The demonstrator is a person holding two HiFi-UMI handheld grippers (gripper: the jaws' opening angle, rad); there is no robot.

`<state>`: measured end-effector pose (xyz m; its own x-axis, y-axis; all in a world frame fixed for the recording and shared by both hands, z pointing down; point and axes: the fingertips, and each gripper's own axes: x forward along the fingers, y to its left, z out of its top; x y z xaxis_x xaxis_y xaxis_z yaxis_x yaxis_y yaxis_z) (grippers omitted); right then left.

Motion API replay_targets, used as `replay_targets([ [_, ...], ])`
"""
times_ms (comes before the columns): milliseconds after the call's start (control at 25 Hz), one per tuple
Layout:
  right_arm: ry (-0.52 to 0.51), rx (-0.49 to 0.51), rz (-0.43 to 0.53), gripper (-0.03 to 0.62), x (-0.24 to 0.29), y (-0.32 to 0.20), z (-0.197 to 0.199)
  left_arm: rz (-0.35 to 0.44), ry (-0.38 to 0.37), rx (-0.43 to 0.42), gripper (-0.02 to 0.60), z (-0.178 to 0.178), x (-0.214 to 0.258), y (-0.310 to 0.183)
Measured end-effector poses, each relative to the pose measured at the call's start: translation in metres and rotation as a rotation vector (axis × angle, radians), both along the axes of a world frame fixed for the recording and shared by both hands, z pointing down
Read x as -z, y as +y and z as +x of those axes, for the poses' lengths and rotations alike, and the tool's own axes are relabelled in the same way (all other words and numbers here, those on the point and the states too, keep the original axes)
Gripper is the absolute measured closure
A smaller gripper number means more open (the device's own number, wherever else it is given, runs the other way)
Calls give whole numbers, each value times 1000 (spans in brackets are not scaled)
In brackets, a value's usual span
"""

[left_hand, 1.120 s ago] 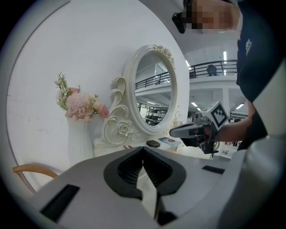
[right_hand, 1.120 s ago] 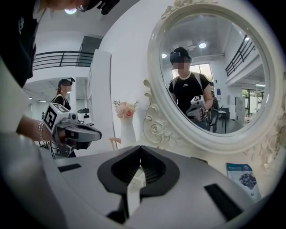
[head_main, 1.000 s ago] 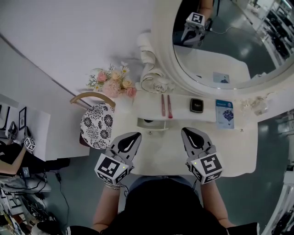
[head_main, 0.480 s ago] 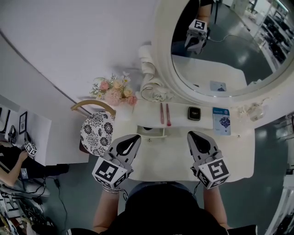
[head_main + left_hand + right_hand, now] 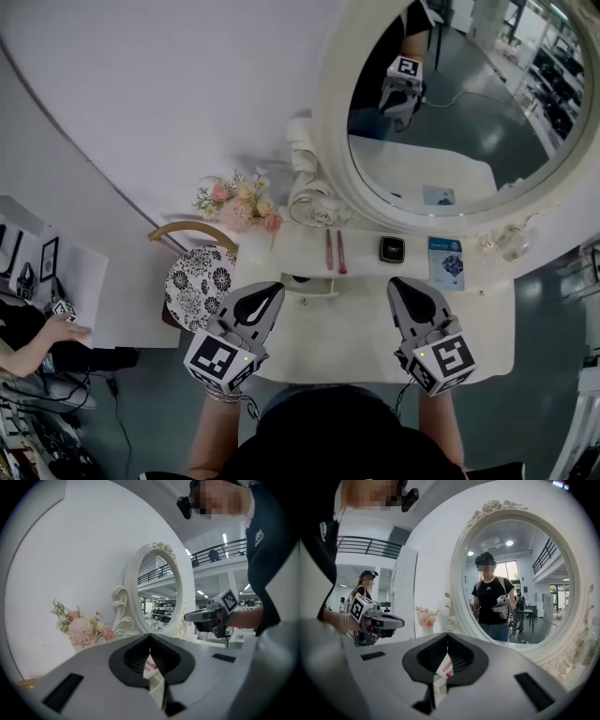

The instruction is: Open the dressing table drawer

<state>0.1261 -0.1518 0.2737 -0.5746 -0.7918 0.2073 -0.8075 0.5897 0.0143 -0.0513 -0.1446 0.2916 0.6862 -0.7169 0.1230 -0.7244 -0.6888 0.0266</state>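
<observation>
The white dressing table (image 5: 356,337) carries a raised shelf along its back. A small white drawer (image 5: 309,284) juts out a little from under that shelf. My left gripper (image 5: 266,297) hovers over the table's front left, just short of the drawer and slightly left of it. Its jaws are shut and hold nothing. My right gripper (image 5: 409,289) hangs over the front right, also shut and holding nothing. In the left gripper view the left gripper (image 5: 150,637) points at the mirror, with the right gripper (image 5: 206,616) beside it. In the right gripper view the right gripper's (image 5: 447,635) jaws meet.
An oval mirror (image 5: 450,103) stands behind the shelf. On the shelf lie two pink brushes (image 5: 335,250), a black compact (image 5: 392,248) and a blue packet (image 5: 446,262). Pink flowers (image 5: 239,208) and a chair with a floral cushion (image 5: 199,272) are at the left.
Both grippers have risen over the table's front, still shut. The right one has drifted right. The head view has tipped up, so the table sits lower in the picture.
</observation>
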Motion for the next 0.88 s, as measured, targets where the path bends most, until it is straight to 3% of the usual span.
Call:
replay_targets([
  [880, -49, 23, 111, 574, 51, 9, 3, 93, -27, 34, 565, -17, 41, 0],
])
